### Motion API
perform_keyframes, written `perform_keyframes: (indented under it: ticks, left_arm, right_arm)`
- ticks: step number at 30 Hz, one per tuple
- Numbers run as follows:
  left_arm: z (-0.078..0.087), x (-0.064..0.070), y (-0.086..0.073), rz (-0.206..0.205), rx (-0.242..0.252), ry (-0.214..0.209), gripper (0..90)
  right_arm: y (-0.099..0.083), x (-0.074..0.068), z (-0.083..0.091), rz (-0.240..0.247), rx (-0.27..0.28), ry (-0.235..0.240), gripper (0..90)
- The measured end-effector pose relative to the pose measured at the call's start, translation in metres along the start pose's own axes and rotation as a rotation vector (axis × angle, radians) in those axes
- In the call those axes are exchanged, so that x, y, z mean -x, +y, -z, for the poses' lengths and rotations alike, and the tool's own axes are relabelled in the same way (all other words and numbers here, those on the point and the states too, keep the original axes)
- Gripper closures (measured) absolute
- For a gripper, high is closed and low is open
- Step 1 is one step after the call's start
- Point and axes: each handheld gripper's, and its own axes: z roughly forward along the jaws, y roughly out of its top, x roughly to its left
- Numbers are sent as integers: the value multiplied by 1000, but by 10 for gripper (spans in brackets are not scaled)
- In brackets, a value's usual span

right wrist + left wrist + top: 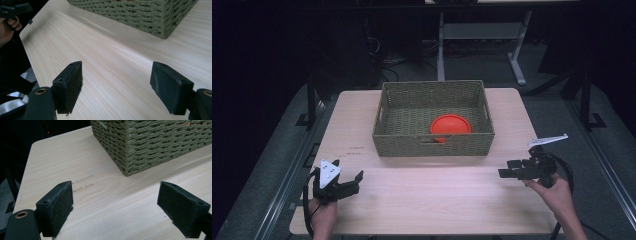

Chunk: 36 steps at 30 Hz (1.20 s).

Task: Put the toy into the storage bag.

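Note:
An olive woven basket (433, 145) stands at the middle back of the light wooden table (427, 200). Inside it, towards the front right, lies an orange round plate (450, 124). My left gripper (348, 170) hovers low over the front left of the table, open and holding nothing. In the left gripper view its jaws (116, 200) stand wide apart, facing the basket's corner (150, 145). My right gripper (507, 168) is at the front right, also open and holding nothing. The right gripper view has the gripper (116, 82) over bare wood, with the basket (140, 15) ahead.
Faint marks (357, 150) sit on the wood left of the basket. Behind the table stands a white desk frame (477, 30) on a dark floor. Metal rails run along both sides of the table. The other hand (7, 27) appears at the far left in the right gripper view.

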Motion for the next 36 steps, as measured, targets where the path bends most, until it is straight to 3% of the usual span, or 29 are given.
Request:
perform_keyframes:
  ticks: [6,23,29,36]
  left_arm:
    - [0,0,0,2,0,0,128]
    - [0,2,0,-2,0,0,128]
    - [0,1,0,-3,-1,-2,128]
    - [-1,2,0,-5,-1,-8,128]
  right_arm:
    - [-10,1,0,14,1,-14,252]
    - [-45,6,4,-10,37,-29,239]
    - [-56,-1,3,3,64,-50,237]
    - [-74,-15,0,30,140,-95,213]
